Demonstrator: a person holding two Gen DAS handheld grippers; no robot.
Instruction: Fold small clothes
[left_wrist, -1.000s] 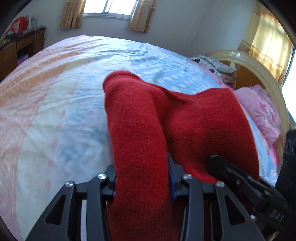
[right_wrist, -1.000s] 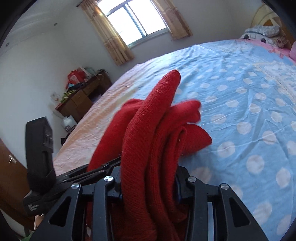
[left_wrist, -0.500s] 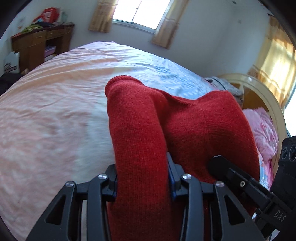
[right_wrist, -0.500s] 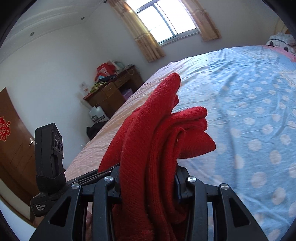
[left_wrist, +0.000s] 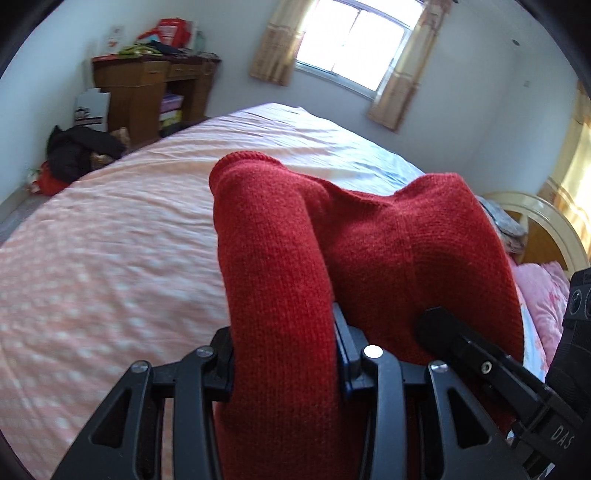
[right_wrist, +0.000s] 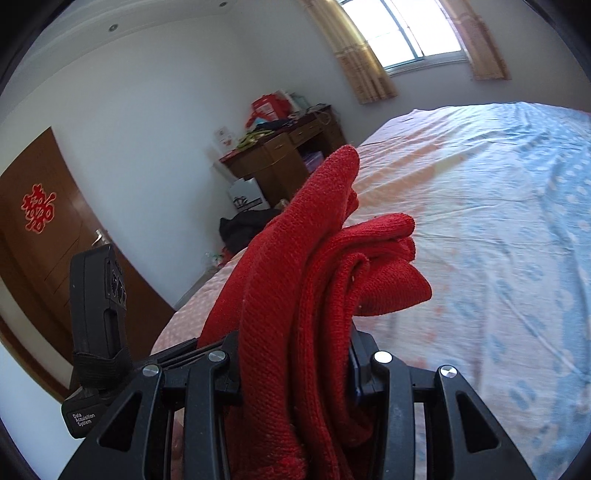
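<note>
Bed (left_wrist: 110, 258) below; left tongs (left_wrist: 284, 365) and right tongs (right_wrist: 295, 365) both clamp red sweater (left_wrist: 388, 251). Lower evenly, keeping layers aligned.

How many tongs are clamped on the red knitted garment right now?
2. The left tongs grip one rolled part of the red knitted garment; the right tongs pinch bunched folds. More garment may be hidden below.

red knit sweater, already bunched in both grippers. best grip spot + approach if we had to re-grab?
Probably the thick folded edges of the red sweater, where the left gripper and right gripper clamp it now. Come from the near side, along the bed: the stacked knit layers fill the jaws, whereas a single layer would likely slip.
</note>
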